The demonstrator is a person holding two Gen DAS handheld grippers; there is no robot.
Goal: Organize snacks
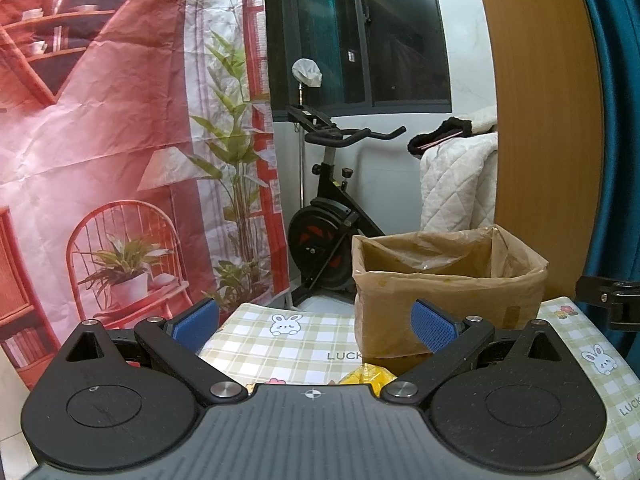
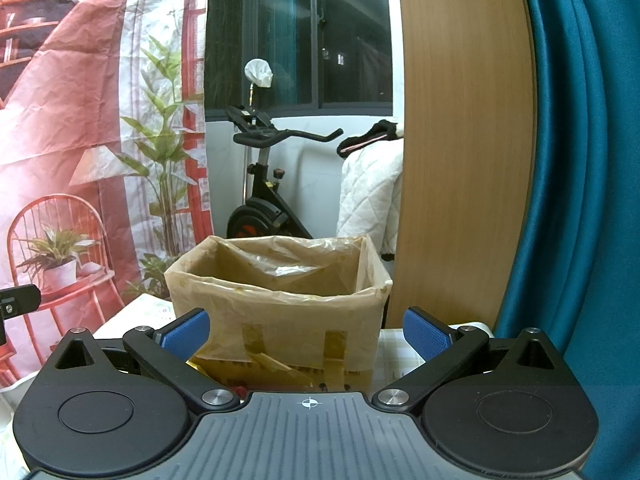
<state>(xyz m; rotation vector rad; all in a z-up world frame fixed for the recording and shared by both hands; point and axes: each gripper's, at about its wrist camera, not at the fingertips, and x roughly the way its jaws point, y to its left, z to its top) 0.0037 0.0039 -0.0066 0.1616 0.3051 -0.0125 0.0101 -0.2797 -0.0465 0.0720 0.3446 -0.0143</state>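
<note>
Left wrist view shows the left claw with its blue-padded fingers spread wide apart and nothing between them, hovering above a desk covered in a green checked cloth printed with white rabbits. A cardboard box lined with a clear plastic bag stands on the far right part of the desk, its top open, partly behind the claw's right finger. Just near the claw body, between the fingers, a corner of a yellow snack packet peeks out in front of the box; how much of it lies there is hidden by the claw. At the right edge a black piece of the right claw juts into view. Beyond the desk, on the far side of the room, an exercise bike stands under a dark window, left of it hangs a red printed backdrop, and to the right rise a wooden panel and a teal curtain. Right wrist view has the right claw likewise open and empty, facing the same box head-on and close, with yellowish packets lying at the box's near foot.
</note>
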